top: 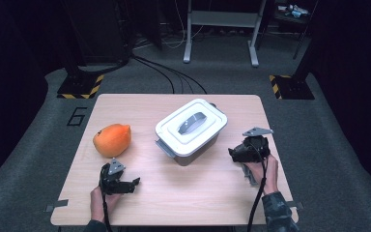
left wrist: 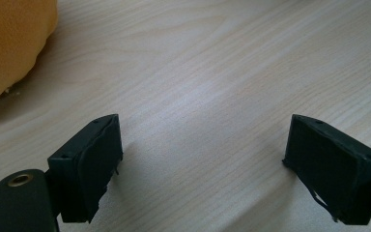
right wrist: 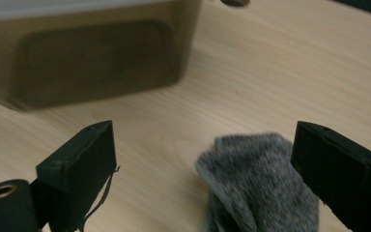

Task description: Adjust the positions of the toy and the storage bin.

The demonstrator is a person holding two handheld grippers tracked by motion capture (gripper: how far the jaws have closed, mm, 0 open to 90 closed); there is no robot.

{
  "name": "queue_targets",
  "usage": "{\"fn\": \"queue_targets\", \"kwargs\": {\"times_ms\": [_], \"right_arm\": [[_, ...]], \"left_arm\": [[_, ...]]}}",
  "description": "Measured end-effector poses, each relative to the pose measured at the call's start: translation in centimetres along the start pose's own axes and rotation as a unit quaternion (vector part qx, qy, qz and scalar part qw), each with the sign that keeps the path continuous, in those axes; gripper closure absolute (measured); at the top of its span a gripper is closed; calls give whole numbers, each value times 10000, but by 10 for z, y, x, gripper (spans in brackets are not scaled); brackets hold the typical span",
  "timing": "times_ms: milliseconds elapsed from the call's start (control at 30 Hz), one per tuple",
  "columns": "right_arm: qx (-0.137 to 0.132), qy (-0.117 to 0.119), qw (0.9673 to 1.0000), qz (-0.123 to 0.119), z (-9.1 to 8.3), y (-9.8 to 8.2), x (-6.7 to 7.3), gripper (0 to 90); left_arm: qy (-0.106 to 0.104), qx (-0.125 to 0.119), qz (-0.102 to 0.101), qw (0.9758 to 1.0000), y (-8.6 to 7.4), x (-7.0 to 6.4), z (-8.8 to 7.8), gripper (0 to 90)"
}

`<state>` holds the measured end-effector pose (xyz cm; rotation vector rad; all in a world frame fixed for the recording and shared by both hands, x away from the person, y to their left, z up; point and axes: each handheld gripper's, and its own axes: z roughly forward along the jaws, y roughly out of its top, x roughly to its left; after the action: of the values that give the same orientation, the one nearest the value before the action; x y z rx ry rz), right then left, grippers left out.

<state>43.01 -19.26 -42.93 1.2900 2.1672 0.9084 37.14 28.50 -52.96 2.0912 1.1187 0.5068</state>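
- The work in hand is judged to be the putting away of a grey sock (right wrist: 256,186), which lies on the wooden table (top: 183,188) between the jaws of the right gripper (right wrist: 207,179), nearer the right-hand jaw as that gripper's view shows it.
- The right gripper's jaws are spread wide; the sock lies loose between them, and no pad is seen to press on it, so nothing is gripped.
- The storage box (top: 191,130) stands at the middle of the table with its white lid (top: 191,124) on, just beside the right gripper (top: 245,153) in the high view.
- Little is judged done: the sock is not yet picked up, and the lid is on the box.
- The left gripper (top: 125,185) is held low at the near left of the table, jaws wide apart and empty over bare wood.
- An orange, pumpkin-like thing (top: 111,140) sits beyond the left gripper, apart from it.
- The sock's knitted surface and folded edge are made plain by the right gripper view; in the high view the sock is mostly hidden under the hand.
- The box's brownish side wall (right wrist: 92,63) is shown close by the right gripper view, while the lid and its grey handle (top: 192,123) are given by the high view.
- The rounded orange flank (left wrist: 9,43) is shown at the edge of the left gripper view.
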Motion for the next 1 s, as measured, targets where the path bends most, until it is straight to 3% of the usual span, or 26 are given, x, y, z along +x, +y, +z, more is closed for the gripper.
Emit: {"fn": "queue_targets", "kwargs": {"times_ms": [200,367,467,500,667,767,1000], "right_arm": [[465,-431,9976,296,19,-34,-22,111],[762,-625,9942,421,36,-54,-31,179],[1002,-616,9917,512,46,-62,-36,242],[881,-529,9916,781,47,-65,-39,286],[671,-582,9929,793,44,-70,-41,496],[548,-650,9919,947,41,-74,-46,623],[438,-677,9906,1103,35,-72,-55,685]], "left_arm": [[9,-3,-33,10000,0,0,0,128],[22,-19,-48,10000,0,0,0,128],[17,-11,-51,10000,0,0,0,128],[27,-16,-60,10000,0,0,0,129],[55,-40,-80,9999,0,0,1,129],[59,-36,-74,9999,0,0,1,129],[57,-38,-81,9999,0,0,1,129]]}}
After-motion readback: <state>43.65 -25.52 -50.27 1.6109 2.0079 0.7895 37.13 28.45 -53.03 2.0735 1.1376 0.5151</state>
